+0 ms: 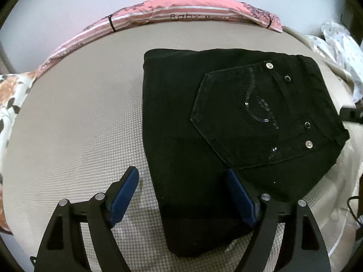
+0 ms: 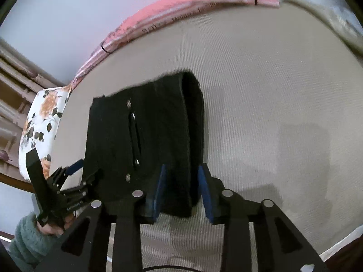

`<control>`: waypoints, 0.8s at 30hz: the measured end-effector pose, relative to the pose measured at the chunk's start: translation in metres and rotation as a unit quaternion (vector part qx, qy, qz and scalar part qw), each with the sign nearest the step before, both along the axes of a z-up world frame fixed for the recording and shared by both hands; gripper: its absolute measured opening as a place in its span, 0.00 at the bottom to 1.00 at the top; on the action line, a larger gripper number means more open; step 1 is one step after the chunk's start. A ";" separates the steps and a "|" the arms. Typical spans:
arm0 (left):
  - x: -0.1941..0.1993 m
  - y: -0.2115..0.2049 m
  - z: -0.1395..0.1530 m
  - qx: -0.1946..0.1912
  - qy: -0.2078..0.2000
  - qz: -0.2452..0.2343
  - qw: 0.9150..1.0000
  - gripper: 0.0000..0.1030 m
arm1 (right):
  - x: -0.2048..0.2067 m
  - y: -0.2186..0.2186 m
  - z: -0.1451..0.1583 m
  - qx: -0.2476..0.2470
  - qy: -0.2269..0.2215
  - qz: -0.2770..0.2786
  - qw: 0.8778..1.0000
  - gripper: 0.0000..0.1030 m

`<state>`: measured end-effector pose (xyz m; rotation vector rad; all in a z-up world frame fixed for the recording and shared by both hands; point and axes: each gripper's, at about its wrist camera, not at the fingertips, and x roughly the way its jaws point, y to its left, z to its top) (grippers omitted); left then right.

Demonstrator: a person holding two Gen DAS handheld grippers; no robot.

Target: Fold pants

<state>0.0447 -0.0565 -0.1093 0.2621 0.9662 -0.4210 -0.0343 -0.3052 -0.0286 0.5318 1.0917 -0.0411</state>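
The black pants lie folded into a compact stack on the beige bed, back pocket with sequins and rivets facing up. My left gripper is open, its blue pads straddling the near left corner of the stack. In the right wrist view the pants show edge-on, with the folded end facing me. My right gripper is partly open around the near folded edge, with gaps beside the pads. The left gripper shows at the far side of the stack, held by a hand in a green sleeve.
A pink striped pillow runs along the far edge of the mattress. A floral pillow lies at the left end. White patterned cloth is bunched at the far right. A wall stands behind the bed.
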 end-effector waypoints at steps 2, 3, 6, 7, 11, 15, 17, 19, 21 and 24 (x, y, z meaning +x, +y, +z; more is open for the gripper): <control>-0.003 -0.001 -0.001 0.007 -0.006 0.005 1.000 0.79 | 0.007 0.000 0.011 -0.023 -0.012 -0.003 1.000 0.35; -0.004 -0.001 -0.001 0.010 -0.009 0.006 1.000 0.80 | 0.012 0.001 0.015 -0.032 -0.017 -0.006 0.999 0.37; -0.005 -0.002 -0.001 0.015 -0.013 0.011 1.000 0.81 | 0.026 -0.001 0.020 -0.052 -0.029 -0.017 0.998 0.42; -0.004 -0.002 -0.001 0.016 -0.013 0.012 1.000 0.82 | 0.032 -0.002 0.020 -0.054 -0.032 -0.020 0.998 0.42; -0.002 -0.003 -0.001 0.017 -0.012 0.017 1.000 0.83 | 0.054 -0.003 0.015 -0.059 -0.040 -0.030 0.997 0.42; -0.004 -0.003 -0.001 0.019 -0.015 0.019 1.000 0.84 | 0.073 -0.003 -0.005 -0.065 -0.016 -0.030 0.997 0.42; -0.003 -0.003 -0.001 0.018 -0.014 0.022 1.000 0.85 | 0.074 -0.003 -0.015 -0.068 -0.007 -0.030 0.997 0.42; -0.002 -0.001 -0.001 0.016 -0.012 0.023 1.000 0.86 | 0.070 -0.005 -0.019 -0.055 -0.007 -0.032 0.998 0.42; 0.000 0.000 -0.001 0.014 -0.009 0.025 1.000 0.87 | 0.066 -0.007 -0.020 -0.045 0.000 -0.031 0.999 0.42; 0.001 0.000 -0.001 0.012 -0.006 0.027 1.000 0.87 | 0.057 -0.004 -0.023 -0.034 0.013 -0.026 0.999 0.43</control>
